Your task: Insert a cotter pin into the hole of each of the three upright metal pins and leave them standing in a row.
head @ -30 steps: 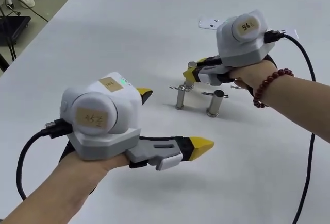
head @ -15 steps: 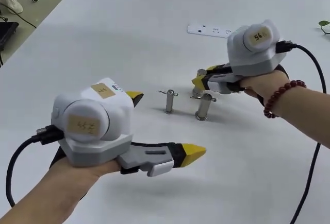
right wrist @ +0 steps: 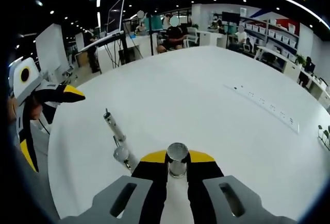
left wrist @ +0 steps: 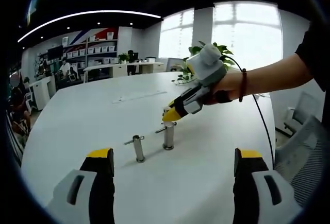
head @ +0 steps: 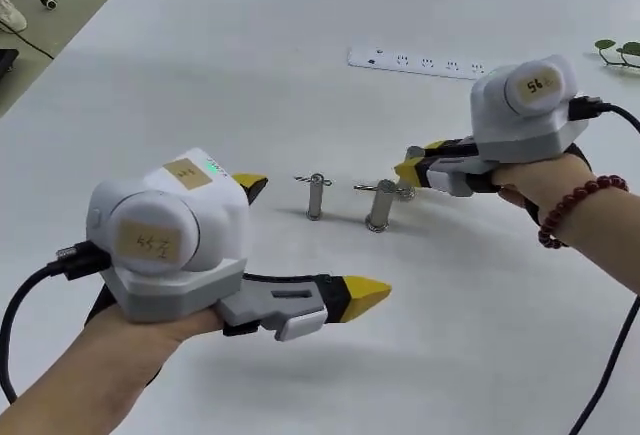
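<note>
Two pins [head: 316,195], power strip [head: 420,62] beyond; right tongs [head: 410,168] clamp third pin [right wrist: 177,158]; left tongs [left wrist: 174,154] spread.

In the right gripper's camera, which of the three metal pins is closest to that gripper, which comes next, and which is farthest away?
Counting out from the right gripper in the right gripper view:
1. The held pin, right between its jaws.
2. The middle pin, just to the left in that view.
3. The end pin, beyond the middle one, further out on the table.
</note>
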`<state>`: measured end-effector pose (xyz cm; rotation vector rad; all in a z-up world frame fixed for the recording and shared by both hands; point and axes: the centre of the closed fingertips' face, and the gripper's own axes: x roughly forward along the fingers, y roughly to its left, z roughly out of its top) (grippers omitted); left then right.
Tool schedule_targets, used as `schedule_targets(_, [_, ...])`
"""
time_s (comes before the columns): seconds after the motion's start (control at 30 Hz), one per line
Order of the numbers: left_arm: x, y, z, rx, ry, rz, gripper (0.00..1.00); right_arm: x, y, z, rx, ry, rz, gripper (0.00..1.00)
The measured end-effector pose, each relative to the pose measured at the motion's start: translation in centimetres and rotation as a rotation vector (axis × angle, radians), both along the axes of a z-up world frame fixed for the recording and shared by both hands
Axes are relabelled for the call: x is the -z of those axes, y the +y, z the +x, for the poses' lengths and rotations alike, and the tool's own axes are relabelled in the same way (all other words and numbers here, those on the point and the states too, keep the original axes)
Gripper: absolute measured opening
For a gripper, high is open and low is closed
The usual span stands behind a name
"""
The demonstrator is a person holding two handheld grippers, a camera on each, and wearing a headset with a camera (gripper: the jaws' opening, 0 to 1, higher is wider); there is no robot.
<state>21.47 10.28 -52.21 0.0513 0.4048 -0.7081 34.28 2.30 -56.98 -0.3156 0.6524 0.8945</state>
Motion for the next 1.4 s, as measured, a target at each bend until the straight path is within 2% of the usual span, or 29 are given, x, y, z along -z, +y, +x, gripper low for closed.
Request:
schedule_targets(0.23, [-0.1, 0.1, 0.0, -0.006, 0.002, 0.005, 0.95, -0.2, -1.3, -1.0, 0.019, -0.006, -0.015, 0.08])
schedule_targets(0.4, [-0.2, 0.1, 0.0, -0.004, 0.002, 0.004, 0.95, -0.4, -1.9, -2.3, 0.037, -0.024, -0.035, 0.08])
schedule_targets(0.8, [-0.5, 0.0, 0.0, -0.002, -0.007, 0.002, 0.94, -0.1, -2.3, -5.9, 0.075, -0.013, -0.024, 0.08])
schedule_targets(1.17, [-0.5, -0.2, 0.0, 0.01, -0.008, 0.002, 0.94, 0.1, -1.7, -8.3, 0.085, -0.007, -0.007, 0.08])
schedule_targets(1.4, [-0.6, -0.2, -0.1, 0.012, -0.008, 0.001, 0.93, 0.2, -1.0, -9.2, 0.086, -0.008, -0.002, 0.08])
